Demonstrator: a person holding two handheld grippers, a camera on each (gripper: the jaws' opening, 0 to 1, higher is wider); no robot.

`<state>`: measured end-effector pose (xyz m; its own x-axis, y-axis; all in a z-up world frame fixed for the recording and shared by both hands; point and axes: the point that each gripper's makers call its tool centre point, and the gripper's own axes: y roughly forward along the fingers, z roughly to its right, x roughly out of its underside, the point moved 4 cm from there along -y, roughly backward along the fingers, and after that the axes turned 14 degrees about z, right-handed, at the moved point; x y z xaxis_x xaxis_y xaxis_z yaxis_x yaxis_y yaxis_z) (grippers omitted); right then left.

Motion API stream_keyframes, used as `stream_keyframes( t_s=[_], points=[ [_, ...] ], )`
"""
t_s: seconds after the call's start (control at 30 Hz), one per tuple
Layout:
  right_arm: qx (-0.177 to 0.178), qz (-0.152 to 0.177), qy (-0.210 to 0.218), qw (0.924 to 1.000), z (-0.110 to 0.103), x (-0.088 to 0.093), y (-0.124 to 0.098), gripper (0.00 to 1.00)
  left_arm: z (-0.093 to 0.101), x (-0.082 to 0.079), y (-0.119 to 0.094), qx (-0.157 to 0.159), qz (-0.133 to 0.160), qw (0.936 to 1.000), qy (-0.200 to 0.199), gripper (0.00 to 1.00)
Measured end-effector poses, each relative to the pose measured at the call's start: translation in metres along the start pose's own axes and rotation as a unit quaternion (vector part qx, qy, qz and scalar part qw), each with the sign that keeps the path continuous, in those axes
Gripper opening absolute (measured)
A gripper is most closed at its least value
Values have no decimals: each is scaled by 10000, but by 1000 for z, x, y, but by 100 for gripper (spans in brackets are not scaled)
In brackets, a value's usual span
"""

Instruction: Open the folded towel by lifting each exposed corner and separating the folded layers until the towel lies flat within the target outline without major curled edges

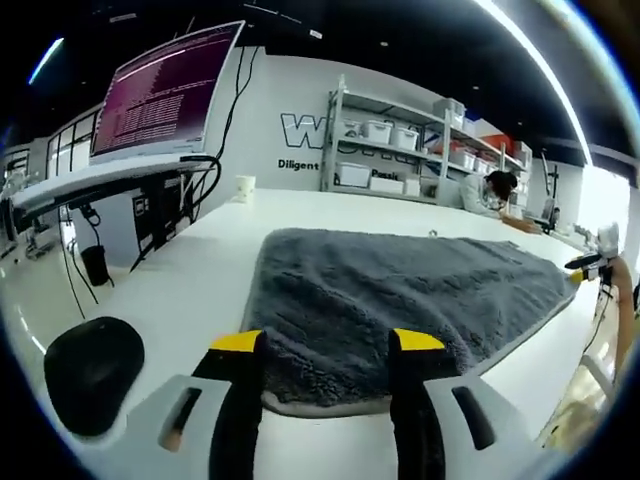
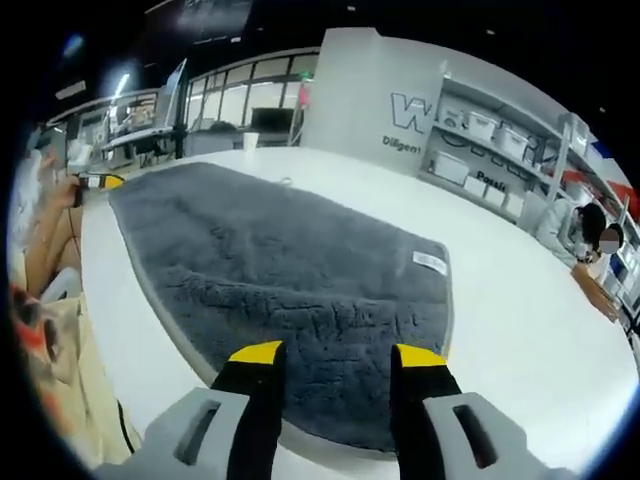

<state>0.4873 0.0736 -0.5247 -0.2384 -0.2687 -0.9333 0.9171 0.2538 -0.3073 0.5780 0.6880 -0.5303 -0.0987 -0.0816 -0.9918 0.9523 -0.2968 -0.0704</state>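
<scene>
My left gripper (image 1: 325, 345) and right gripper (image 2: 335, 355) both released at opposite ends of grey towel (image 1: 400, 290) — already spread; next, flatten edges.

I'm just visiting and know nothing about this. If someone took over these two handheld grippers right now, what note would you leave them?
Left gripper: open, jaws over one end of the grey towel, gripping nothing.
Right gripper: open, over the opposite end, also empty.
Towel: spread out on the white table, white label showing near one corner.
Done: layers look unfolded.
Left: probably check the edges and corners for curls; I can't see a target outline.
</scene>
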Motion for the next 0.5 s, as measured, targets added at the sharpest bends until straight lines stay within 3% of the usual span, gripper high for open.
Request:
stream_keyframes(
  t_s=[0.2,0.5],
  points=[
    [-69,-157,-8,9999,0,9,3,30,-2,5,2,-49,-98,9998,187,40],
    [-404,-83,161,9990,-6,11,5,14,-7,8,2,-154,-152,9988,430,30]
  ],
)
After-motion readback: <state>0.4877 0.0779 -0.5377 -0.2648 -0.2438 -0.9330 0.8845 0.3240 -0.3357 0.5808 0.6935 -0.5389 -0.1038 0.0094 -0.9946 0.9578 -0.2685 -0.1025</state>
